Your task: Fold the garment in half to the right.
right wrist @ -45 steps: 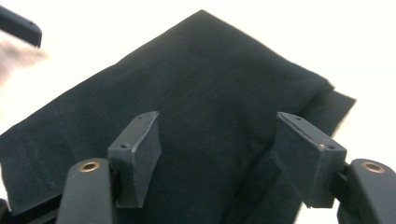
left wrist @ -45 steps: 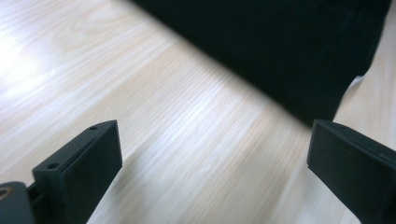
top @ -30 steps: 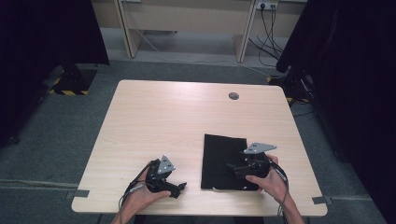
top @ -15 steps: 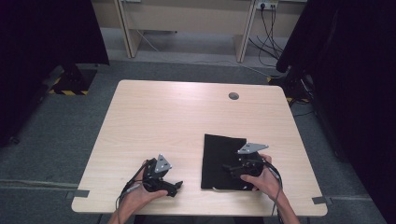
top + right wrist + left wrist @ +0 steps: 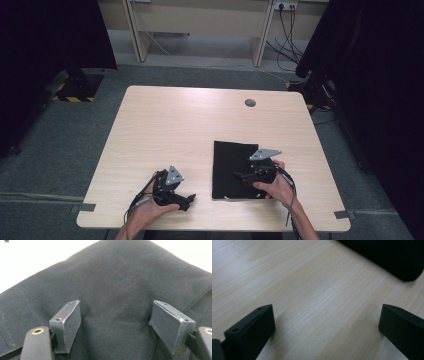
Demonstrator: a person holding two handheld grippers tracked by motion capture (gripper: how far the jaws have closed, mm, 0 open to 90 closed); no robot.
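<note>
Black folded cloth lies flat on the near right part of the light wooden table. The right gripper sits over the cloth's right half, held by the right hand; its jaws stand wide apart with fabric between and beneath them. The left gripper rests near the front edge, left of the cloth and apart from it, jaws spread over bare wood.

A lab-like workroom: bare wooden table, grey carpet, black curtains, wall sockets.
</note>
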